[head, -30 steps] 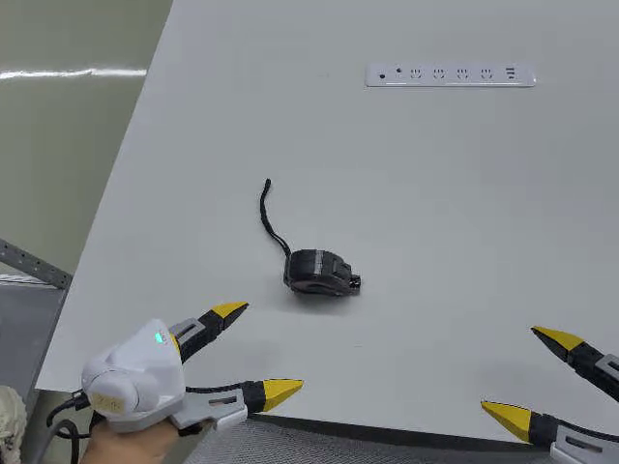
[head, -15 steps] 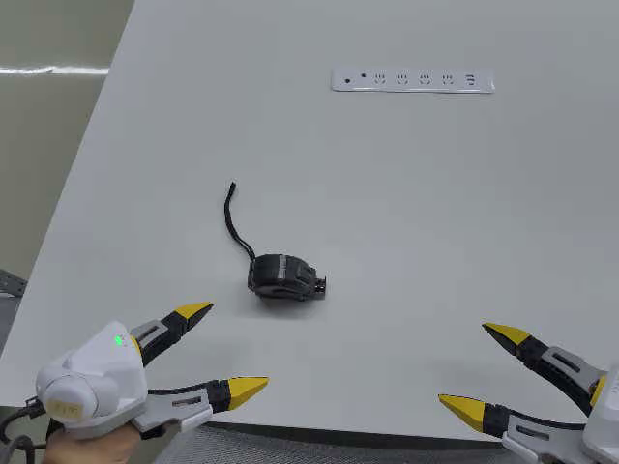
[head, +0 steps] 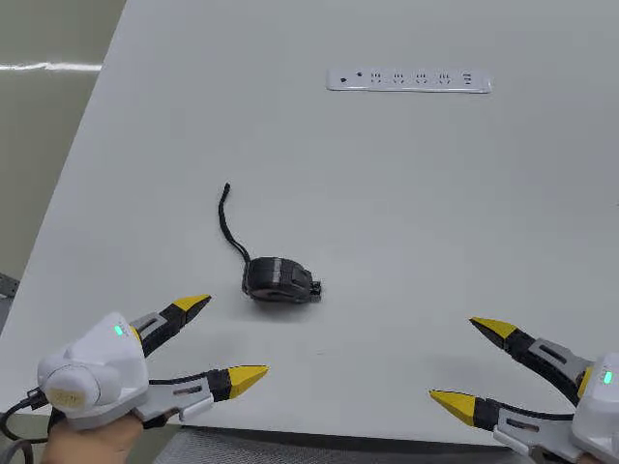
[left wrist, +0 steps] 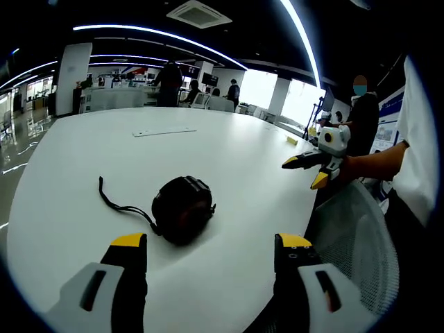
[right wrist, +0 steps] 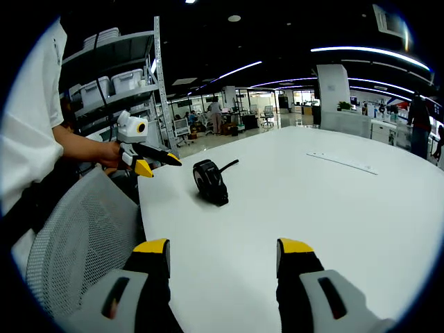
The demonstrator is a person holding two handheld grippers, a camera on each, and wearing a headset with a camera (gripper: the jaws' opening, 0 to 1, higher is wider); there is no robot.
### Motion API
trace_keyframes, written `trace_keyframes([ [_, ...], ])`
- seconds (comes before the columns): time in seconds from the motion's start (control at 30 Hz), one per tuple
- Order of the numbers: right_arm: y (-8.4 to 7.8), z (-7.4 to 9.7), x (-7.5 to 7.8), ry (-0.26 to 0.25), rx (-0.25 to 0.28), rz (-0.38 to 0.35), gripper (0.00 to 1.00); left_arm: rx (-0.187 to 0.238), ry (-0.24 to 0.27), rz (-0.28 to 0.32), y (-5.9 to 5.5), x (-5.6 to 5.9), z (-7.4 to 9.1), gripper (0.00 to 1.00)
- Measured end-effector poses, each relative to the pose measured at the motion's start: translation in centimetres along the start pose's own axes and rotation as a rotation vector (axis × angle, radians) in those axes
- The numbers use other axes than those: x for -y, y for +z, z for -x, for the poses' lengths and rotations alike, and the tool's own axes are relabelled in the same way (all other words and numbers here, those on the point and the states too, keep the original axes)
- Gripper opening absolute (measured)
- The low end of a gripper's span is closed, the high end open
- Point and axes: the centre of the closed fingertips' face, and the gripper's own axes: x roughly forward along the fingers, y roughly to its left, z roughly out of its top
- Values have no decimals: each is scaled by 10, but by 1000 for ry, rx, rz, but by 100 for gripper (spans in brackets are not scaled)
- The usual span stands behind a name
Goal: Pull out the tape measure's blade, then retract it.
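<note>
Big plain white worktop (head: 406, 193) is sitting in an open office with ceiling light strips (left wrist: 152, 31) glowing overhead, and a long white power strip (head: 408, 80) is lying at its far side. The round black tape measure (head: 278, 280), blade in, is resting just ahead of the yellow-tipped left gripper (head: 227, 337) and well apart from the yellow-tipped right gripper (head: 460, 360). Both are hovering with jaws spread wide, gripping nothing.
</note>
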Motion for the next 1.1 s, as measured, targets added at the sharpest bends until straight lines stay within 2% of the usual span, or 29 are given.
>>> trace_keyframes([
  [0.33, 2, -7, 4, 26, -6, 10, 62, -11, -11, -22, 2, -6, -8, 73],
  [0.5, 4, -11, 5, 39, -3, 11, 62, -28, -33, -71, 3, -8, -16, 72],
  [0.8, 6, -20, 7, 62, -9, 20, 61, -28, -67, -94, 9, -13, -25, 73],
  [0.9, 6, -24, 7, 73, -13, 24, 61, -50, -72, -127, 7, -16, -30, 73],
  [1.1, 6, -30, 7, 92, -23, 38, 61, -37, -81, -137, 12, -22, -37, 73],
])
